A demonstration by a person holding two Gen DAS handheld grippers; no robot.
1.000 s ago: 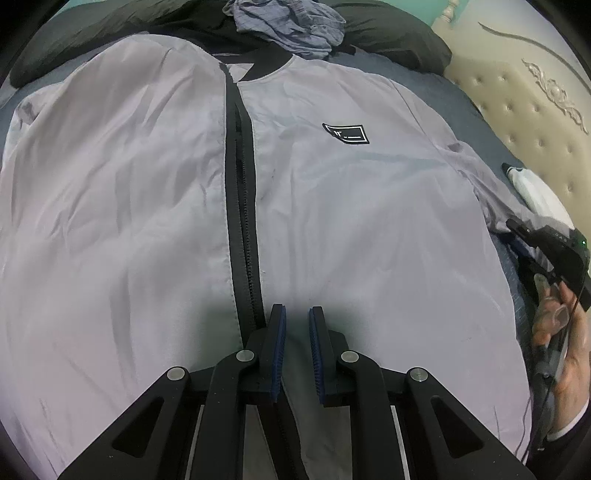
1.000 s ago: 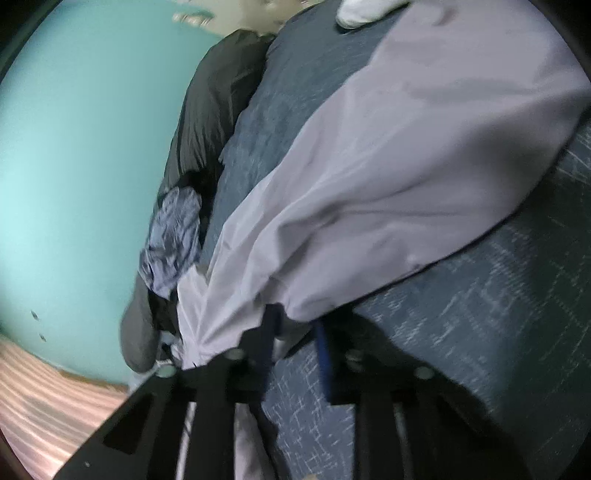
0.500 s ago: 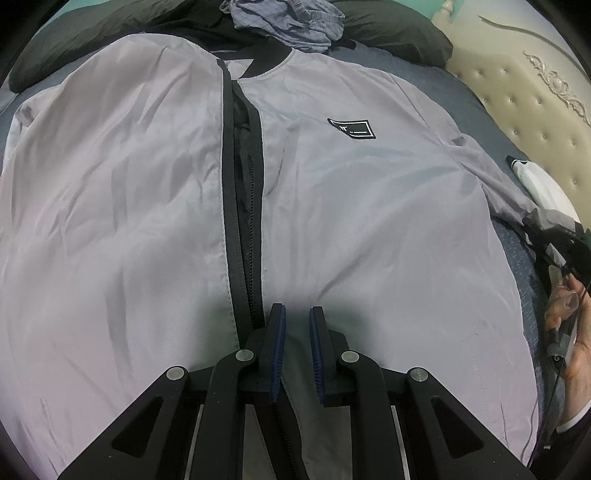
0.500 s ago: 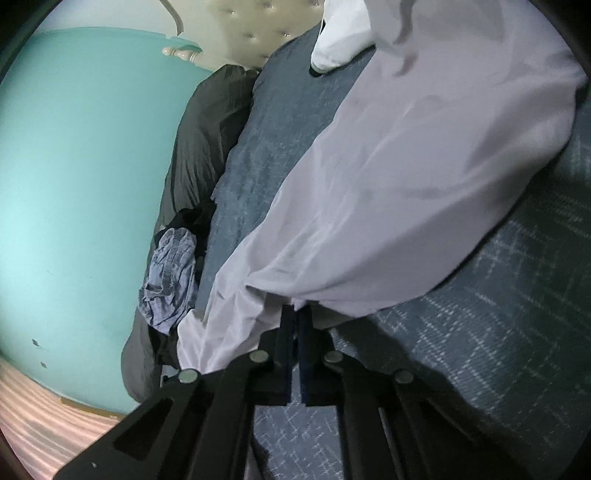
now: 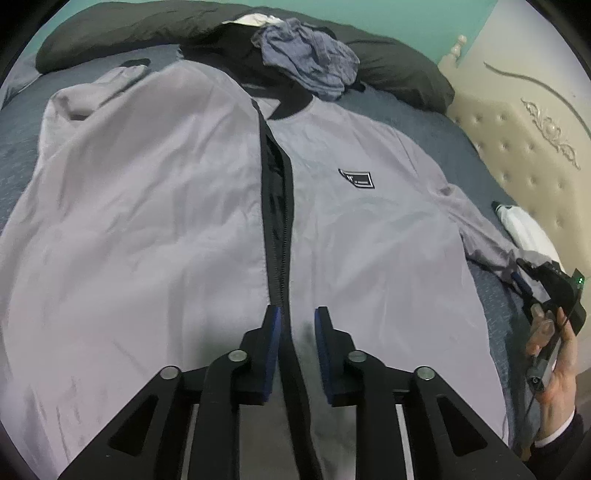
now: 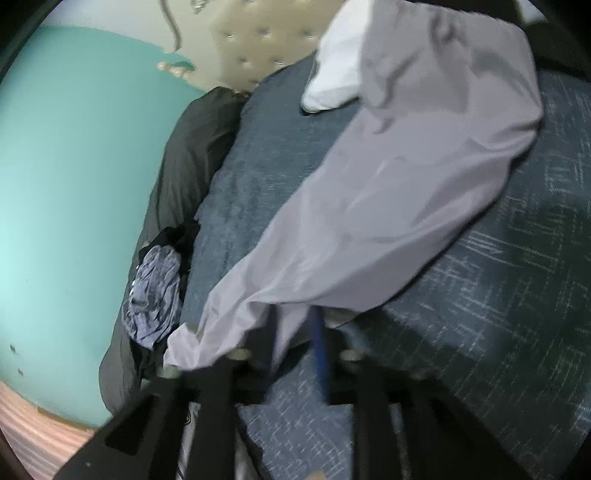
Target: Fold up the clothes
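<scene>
A pale lilac zip jacket (image 5: 155,236) lies front up and spread flat on the blue bed, with its black zipper (image 5: 276,221) running down the middle. My left gripper (image 5: 297,317) hovers open and empty over the zipper near the hem. My right gripper (image 6: 295,332) is at the jacket's right sleeve (image 6: 388,206); its jaws stand apart with the sleeve's edge draped between them. It also shows in the left wrist view (image 5: 532,277), at the sleeve end on the bed's right side.
A crumpled blue-grey garment (image 5: 306,62) and dark bedding (image 5: 122,33) lie beyond the collar. A white cloth (image 5: 524,229) lies by the tufted cream headboard (image 5: 524,147). Teal wall (image 6: 74,184) behind the bed.
My right gripper's jaws were closed on the sleeve half a second ago and now stand apart. The left gripper has pulled back slightly, showing more of the jacket.
</scene>
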